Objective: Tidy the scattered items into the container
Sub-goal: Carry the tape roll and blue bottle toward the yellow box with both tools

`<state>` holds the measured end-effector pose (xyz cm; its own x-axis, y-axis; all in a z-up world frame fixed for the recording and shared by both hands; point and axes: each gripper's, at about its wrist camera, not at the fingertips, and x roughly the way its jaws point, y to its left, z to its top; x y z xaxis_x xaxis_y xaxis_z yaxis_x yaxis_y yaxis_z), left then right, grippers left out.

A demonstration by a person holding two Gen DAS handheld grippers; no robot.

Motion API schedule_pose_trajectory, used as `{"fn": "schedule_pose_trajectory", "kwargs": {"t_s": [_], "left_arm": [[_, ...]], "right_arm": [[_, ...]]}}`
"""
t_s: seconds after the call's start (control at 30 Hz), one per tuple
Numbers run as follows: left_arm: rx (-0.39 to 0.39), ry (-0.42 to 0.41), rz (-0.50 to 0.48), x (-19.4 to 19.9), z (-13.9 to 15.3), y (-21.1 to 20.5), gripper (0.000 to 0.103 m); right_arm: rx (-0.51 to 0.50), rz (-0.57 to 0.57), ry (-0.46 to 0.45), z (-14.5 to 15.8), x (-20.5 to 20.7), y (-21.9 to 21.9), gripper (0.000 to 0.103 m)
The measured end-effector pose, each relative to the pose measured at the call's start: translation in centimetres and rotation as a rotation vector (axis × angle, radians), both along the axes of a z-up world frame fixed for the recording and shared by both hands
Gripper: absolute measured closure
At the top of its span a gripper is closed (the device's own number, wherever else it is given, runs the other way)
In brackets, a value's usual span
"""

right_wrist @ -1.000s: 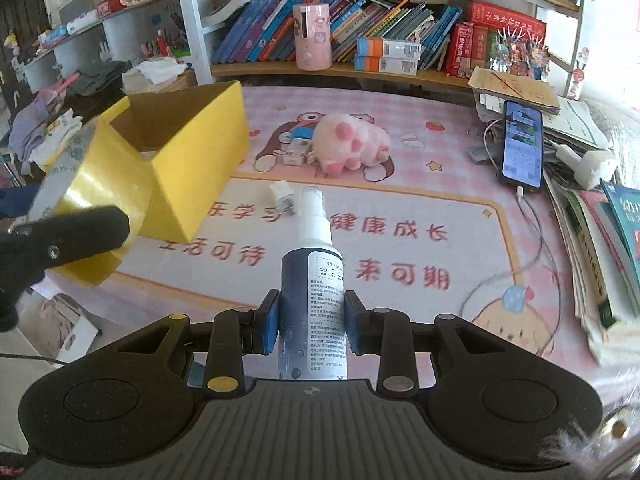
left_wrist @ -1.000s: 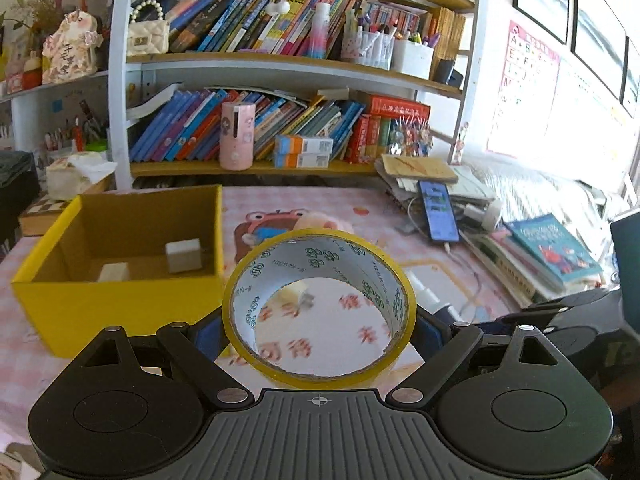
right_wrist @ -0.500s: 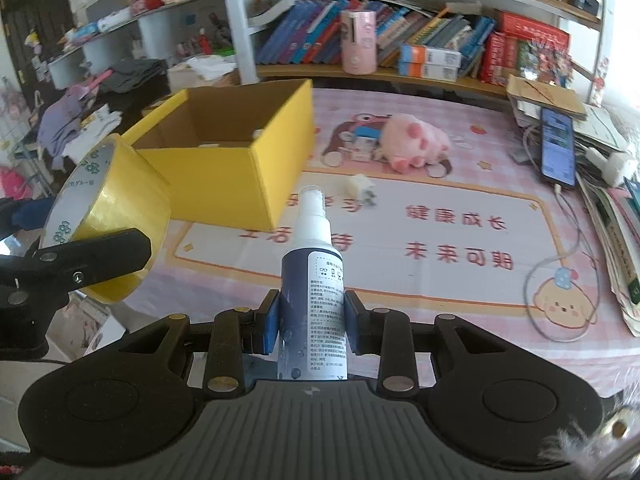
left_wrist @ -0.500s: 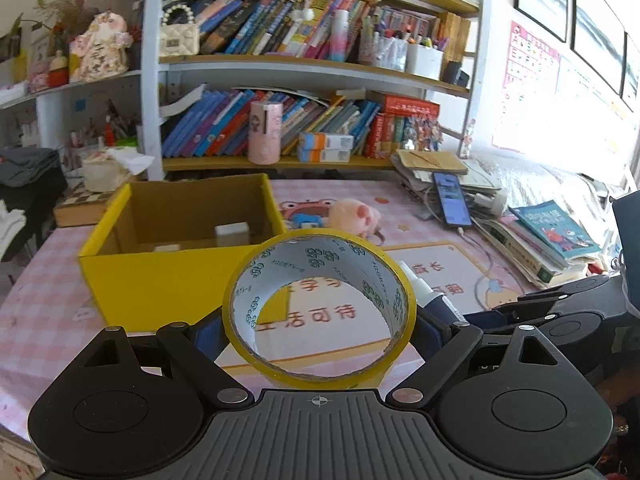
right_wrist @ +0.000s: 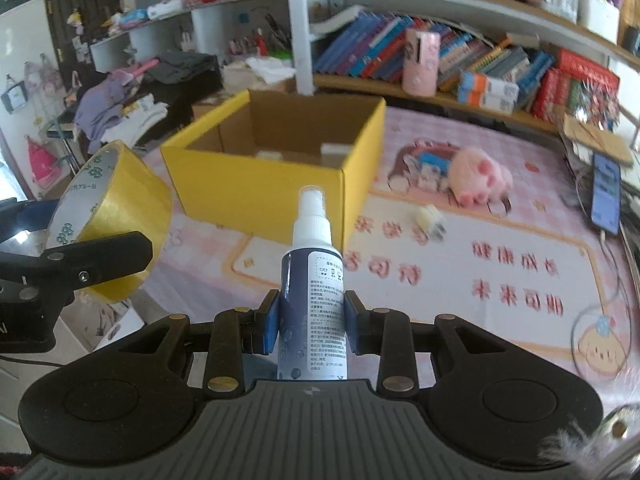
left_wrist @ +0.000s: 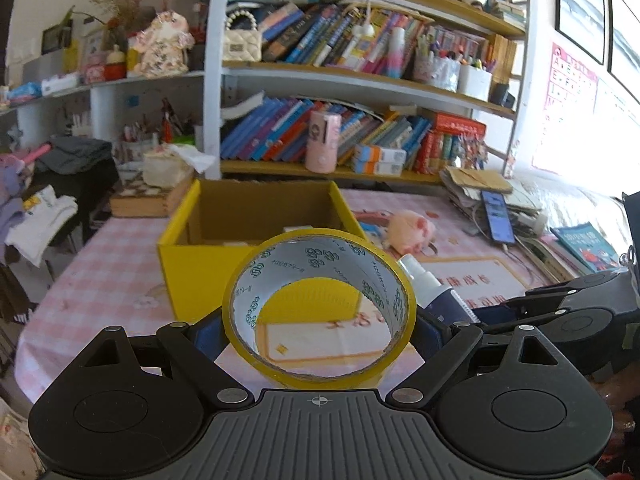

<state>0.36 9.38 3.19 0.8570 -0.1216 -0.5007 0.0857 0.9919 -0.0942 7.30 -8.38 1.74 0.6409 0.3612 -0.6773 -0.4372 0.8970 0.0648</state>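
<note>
My left gripper (left_wrist: 320, 328) is shut on a yellow tape roll (left_wrist: 390, 280), held in the air in front of the open yellow box (left_wrist: 200, 272). The roll also shows at the left of the right wrist view (right_wrist: 120, 216). My right gripper (right_wrist: 312, 320) is shut on a dark blue spray bottle (right_wrist: 312, 280) with a white nozzle, held upright; the bottle's top shows in the left wrist view (left_wrist: 424, 284). The yellow box (right_wrist: 256, 188) holds small white items (right_wrist: 334, 152). A pink plush toy (right_wrist: 480, 176) and a small white cube (right_wrist: 430, 218) lie on the pink mat.
A phone (right_wrist: 606, 192) on a cable and stacked books (left_wrist: 580, 244) lie at the table's right. A bookshelf (left_wrist: 360, 80) runs behind the table. Clothes (right_wrist: 120, 100) are piled to the left. A tissue box (left_wrist: 164, 168) sits behind the yellow box.
Both grippers have pulled back and up from the table with their loads. The yellow box now looks farther away and more centred.
</note>
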Motion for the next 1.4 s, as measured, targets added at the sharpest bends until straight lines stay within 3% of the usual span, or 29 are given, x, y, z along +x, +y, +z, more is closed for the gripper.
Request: {"fn": "schedule_pose_trajectory", "kwargs": {"t_s": [0.37,0.57,0.77,1.13,1.4], "left_arm": [[0.042,-0.085,0.009,3.5,2.5,1.9,0.012],[0.043,-0.137,0.047,6.8,3.8,3.1,0.012],[0.097,-0.16,0.069,11.1,4.7,3.8,0.012],[0.181,-0.065,0.088,18.9,3.4,4.2,0.012],[0.27,0.055,0.053,23.3,0.9,3.1,0.012]], "right_arm": [[0.059,0.048,-0.081,3.2,4.3,2.2,0.072],[0.075,0.088,-0.12,4.6,7.6,3.5,0.072],[0.107,0.102,-0.144,5.5,12.4,4.4,0.072],[0.082,0.18,-0.099,3.2,19.8,6.9,0.072],[-0.024,0.328,-0.055,0.2,22.3,9.1,0.072]]}}
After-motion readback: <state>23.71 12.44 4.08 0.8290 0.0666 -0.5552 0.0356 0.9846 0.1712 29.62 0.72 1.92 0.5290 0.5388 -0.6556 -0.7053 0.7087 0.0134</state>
